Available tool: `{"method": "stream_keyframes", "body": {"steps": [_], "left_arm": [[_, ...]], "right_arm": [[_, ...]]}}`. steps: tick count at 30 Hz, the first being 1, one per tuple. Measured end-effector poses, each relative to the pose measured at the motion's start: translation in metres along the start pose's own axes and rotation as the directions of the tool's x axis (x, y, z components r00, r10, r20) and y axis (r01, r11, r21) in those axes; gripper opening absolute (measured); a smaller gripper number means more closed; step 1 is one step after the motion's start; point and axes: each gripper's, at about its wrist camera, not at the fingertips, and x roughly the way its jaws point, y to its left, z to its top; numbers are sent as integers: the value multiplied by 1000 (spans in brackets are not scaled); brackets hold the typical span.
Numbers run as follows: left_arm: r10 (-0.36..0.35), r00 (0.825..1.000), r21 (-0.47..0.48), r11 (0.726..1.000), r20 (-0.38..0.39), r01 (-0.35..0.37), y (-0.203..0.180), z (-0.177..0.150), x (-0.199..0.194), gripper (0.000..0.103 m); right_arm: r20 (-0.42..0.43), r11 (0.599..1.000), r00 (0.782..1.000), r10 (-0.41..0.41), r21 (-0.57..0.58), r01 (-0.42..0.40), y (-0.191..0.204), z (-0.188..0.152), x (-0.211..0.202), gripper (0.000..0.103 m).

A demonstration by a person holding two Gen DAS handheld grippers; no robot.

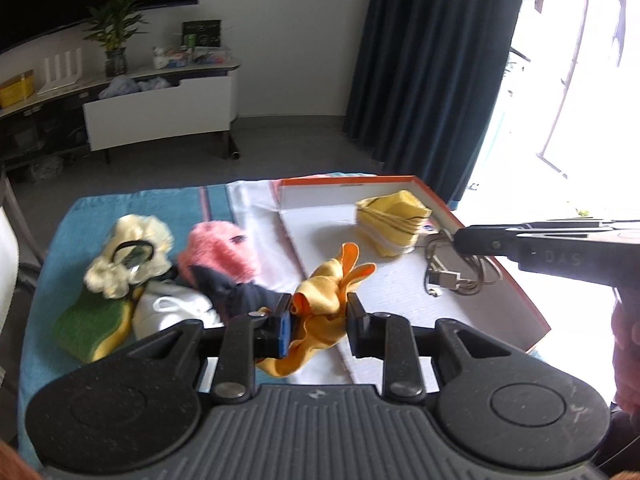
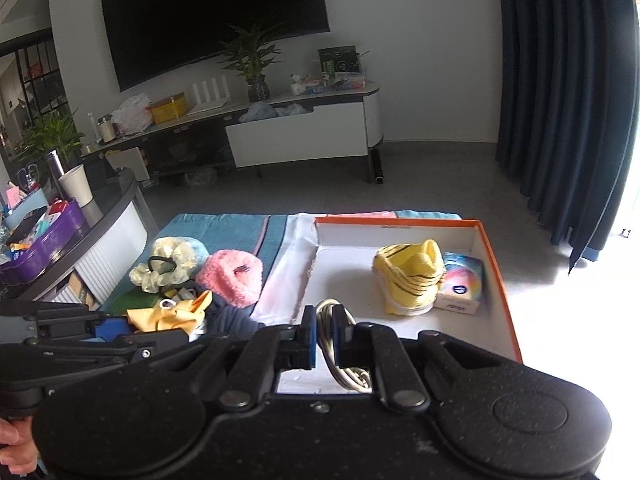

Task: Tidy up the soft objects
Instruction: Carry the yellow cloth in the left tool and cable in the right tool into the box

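My left gripper (image 1: 318, 312) is shut on a yellow-orange cloth (image 1: 324, 292) and holds it at the left edge of an orange-rimmed white box (image 1: 516, 276). My right gripper (image 2: 323, 334) is shut on a coiled grey cable (image 2: 344, 368), which hangs over the box floor; the cable also shows in the left wrist view (image 1: 456, 276). Yellow striped socks (image 2: 412, 280) lie in the box beside a tissue pack (image 2: 460, 284). On the blue towel (image 1: 100, 212) lie a pink fluffy item (image 1: 218, 256), a cream scrunchie (image 1: 128, 256), a green sponge (image 1: 90, 328), a white cloth (image 1: 172, 312) and a dark sock (image 1: 236, 292).
The towel and box lie on a low surface with grey floor beyond. A TV stand (image 2: 300, 136) with a plant (image 2: 252, 60) stands against the far wall. Dark curtains (image 2: 560, 100) hang at the right. A curved counter (image 2: 100, 216) with clutter is at the left.
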Motion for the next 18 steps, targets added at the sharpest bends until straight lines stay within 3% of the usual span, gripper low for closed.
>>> {"method": "stream_keyframes", "body": {"steps": [18], "left_arm": [[-71,997,31,997,-32,72,-43,17,35,28]], "right_arm": [[-5,997,998,-69,46,69,-40,-1,-7,10]]}}
